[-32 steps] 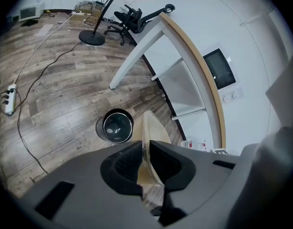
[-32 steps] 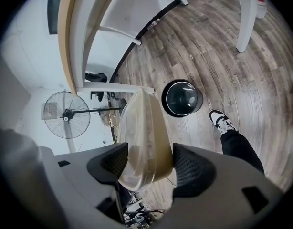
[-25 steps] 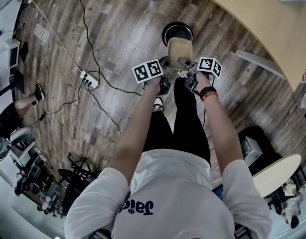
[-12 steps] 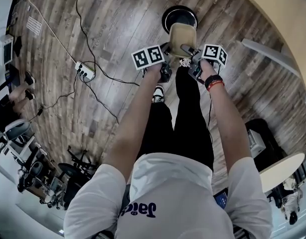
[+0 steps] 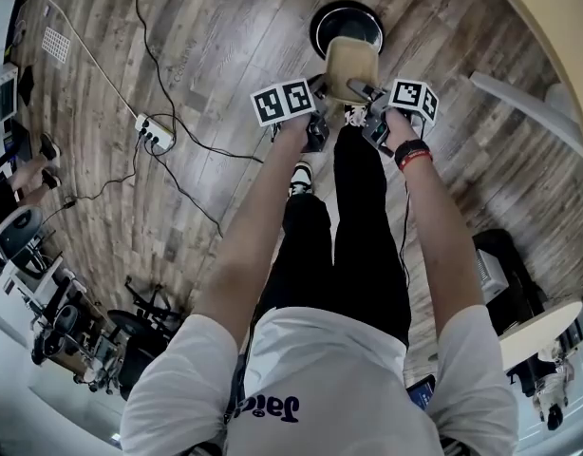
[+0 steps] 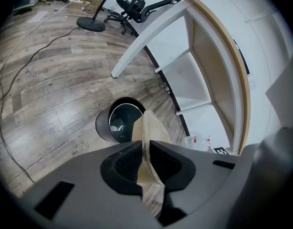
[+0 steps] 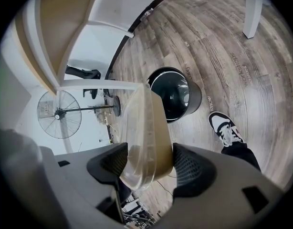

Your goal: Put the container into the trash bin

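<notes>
A tan, translucent plastic container [image 5: 350,67] hangs between both grippers, just short of a round black trash bin [image 5: 346,25] on the wooden floor. My left gripper [image 5: 318,98] is shut on the container's thin rim [image 6: 149,140], with the bin [image 6: 119,121] right beyond it. My right gripper [image 5: 369,100] is shut across the container's wide body [image 7: 147,132], its jaws standing far apart. In the right gripper view the bin [image 7: 176,93] lies just past the container. Something pale lies at the bottom of the bin.
A power strip [image 5: 151,133] with trailing cables lies on the floor to the left. A curved white desk with shelves [image 6: 194,75] stands right of the bin. The person's shoe [image 7: 226,128] is near the bin, and a standing fan [image 7: 58,112] is off to one side.
Both grippers and the container have sunk toward the floor. In the head view they now sit closer to the bin. The grips are unchanged.
</notes>
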A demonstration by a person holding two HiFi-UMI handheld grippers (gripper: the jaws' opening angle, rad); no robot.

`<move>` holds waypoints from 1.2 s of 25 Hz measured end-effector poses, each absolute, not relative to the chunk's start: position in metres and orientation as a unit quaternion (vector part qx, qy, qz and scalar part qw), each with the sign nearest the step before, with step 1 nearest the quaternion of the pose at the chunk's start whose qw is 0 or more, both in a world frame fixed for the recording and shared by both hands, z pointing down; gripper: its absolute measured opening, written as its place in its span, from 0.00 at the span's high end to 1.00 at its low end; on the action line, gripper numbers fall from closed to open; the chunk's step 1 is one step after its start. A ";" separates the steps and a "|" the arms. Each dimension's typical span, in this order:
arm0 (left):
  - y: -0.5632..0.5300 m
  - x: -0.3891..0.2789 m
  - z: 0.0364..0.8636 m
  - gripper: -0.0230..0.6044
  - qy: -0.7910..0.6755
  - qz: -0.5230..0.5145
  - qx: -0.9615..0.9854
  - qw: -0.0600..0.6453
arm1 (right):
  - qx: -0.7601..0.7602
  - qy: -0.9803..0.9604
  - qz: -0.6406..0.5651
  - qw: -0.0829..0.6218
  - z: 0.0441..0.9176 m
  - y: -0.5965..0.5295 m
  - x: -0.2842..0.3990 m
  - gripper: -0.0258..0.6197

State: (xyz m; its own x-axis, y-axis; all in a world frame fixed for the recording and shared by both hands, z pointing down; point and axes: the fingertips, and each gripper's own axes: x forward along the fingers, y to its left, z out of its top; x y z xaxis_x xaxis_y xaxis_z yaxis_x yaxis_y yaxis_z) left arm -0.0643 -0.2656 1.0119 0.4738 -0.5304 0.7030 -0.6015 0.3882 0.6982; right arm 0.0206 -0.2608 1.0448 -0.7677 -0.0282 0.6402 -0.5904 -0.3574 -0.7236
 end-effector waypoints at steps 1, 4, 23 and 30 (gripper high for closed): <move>-0.266 -0.064 1.017 0.88 -0.512 0.027 0.552 0.658 | 0.288 -0.536 0.772 0.182 1.050 -0.261 0.021 0.50; -0.269 -0.066 1.032 0.88 -0.513 0.022 0.546 0.662 | 0.287 -0.537 0.772 0.184 1.064 -0.265 0.020 0.50; -0.302 -0.081 1.104 0.88 -0.517 -0.001 0.526 0.676 | 0.293 -0.536 0.770 0.184 1.131 -0.304 0.008 0.50; -0.308 -0.084 1.128 0.88 -0.518 -0.013 0.512 0.685 | 0.293 -0.544 0.763 0.190 1.151 -0.314 0.006 0.50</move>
